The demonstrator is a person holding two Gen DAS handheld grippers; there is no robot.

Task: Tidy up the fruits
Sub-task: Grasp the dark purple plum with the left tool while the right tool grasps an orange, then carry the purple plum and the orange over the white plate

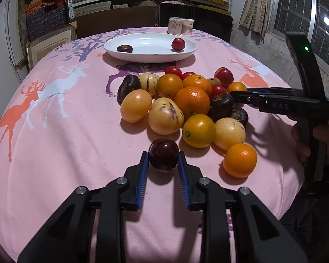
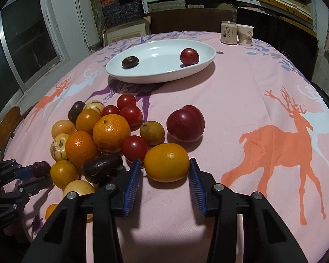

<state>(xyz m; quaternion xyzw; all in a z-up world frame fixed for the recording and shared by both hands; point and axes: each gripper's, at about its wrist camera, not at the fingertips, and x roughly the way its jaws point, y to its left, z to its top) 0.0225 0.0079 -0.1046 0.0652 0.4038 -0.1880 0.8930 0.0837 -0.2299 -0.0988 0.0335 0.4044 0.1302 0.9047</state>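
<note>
My left gripper is shut on a small dark plum, held just above the pink cloth in front of the fruit pile. In the right wrist view the left gripper appears at the left edge with the dark plum in it. My right gripper has its blue pads against both sides of a small orange fruit lying on the cloth at the pile's right edge. The white oval plate at the back carries a dark fruit and a red plum.
A larger red plum lies alone just beyond the gripped orange. A can and a paper cup stand behind the plate. A person's hand holds the right gripper's handle. Shelves and chairs ring the round table.
</note>
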